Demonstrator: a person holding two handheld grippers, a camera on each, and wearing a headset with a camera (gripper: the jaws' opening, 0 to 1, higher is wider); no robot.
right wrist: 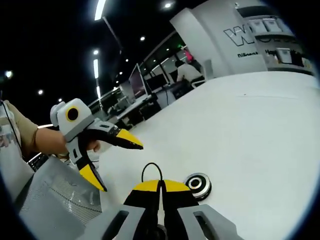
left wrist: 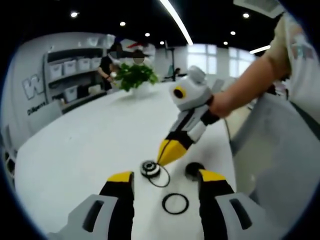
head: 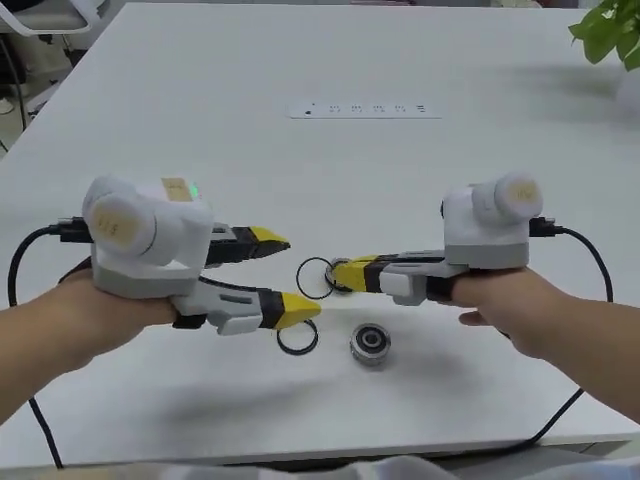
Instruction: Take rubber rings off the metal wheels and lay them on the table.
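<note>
My right gripper (head: 348, 275) is shut on a black rubber ring (head: 314, 278), whose loop sticks out past the jaw tips (right wrist: 151, 172). A small metal wheel (head: 340, 274) sits right at those tips, touching the ring (left wrist: 161, 178). My left gripper (head: 283, 273) is open just left of the ring, holding nothing. A loose rubber ring (head: 297, 338) lies flat on the white table (head: 300, 170) below it. A second metal wheel (head: 371, 343) rests on the table beside that ring. In the left gripper view the loose ring (left wrist: 175, 203) lies between my open jaws.
A white socket strip (head: 365, 109) lies mid-table, farther back. A green plant (head: 610, 30) stands at the far right corner. Black cables (head: 590, 260) trail from both grippers over the near table edge. Shelves with bins (left wrist: 70, 75) line the room's wall.
</note>
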